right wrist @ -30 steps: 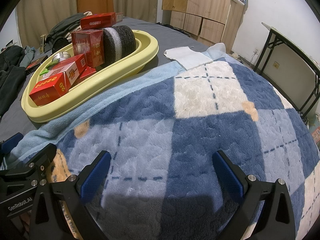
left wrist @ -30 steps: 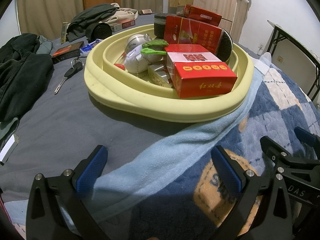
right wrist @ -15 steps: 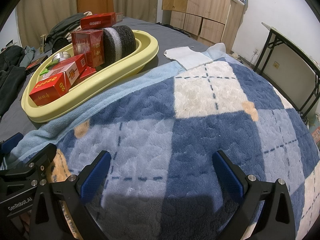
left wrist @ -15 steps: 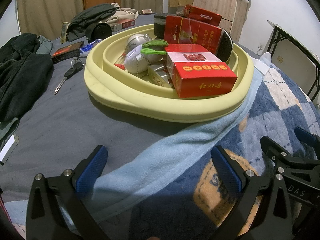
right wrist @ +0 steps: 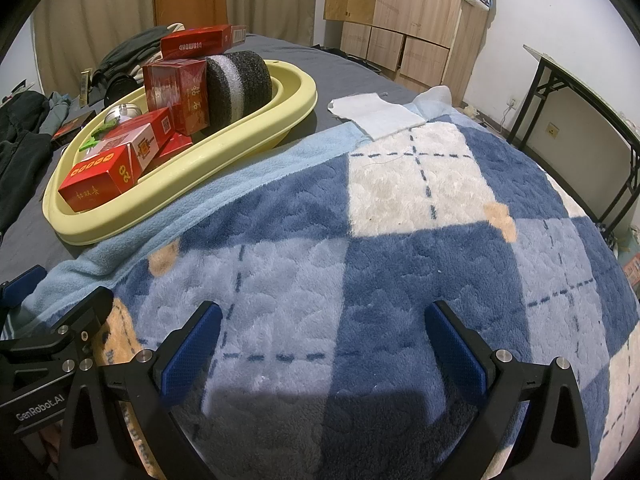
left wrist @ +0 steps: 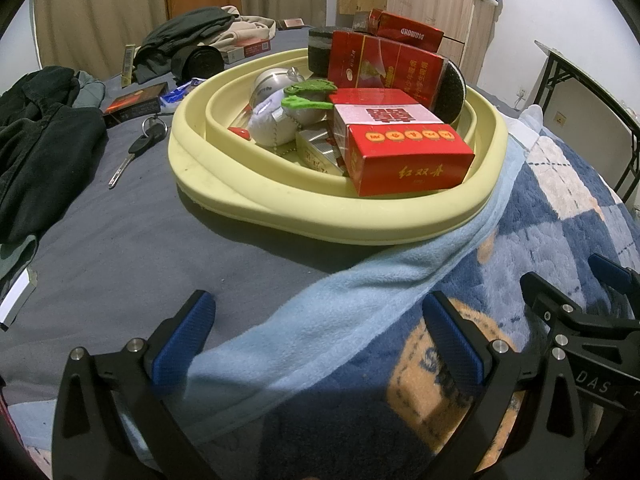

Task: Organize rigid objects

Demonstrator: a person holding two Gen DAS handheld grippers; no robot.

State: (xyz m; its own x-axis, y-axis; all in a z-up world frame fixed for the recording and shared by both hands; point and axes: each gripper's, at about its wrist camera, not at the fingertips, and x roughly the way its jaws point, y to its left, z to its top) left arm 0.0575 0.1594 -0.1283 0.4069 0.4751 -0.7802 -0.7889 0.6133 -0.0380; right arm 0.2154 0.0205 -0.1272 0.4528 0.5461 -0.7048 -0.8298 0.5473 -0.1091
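Note:
A pale yellow basin sits on the bed, filled with red boxes, a white ball, a green toy, a metal sphere and a dark foam roll. My left gripper hovers open and empty in front of the basin, over the light blue blanket edge. My right gripper is open and empty above the checked blanket, to the right of the basin. Each gripper's side shows in the other's view.
Keys, a dark flat box and black clothes lie on the grey sheet left of the basin. A white cloth lies beyond the blanket. A wooden wardrobe and a folding table stand at the back and right.

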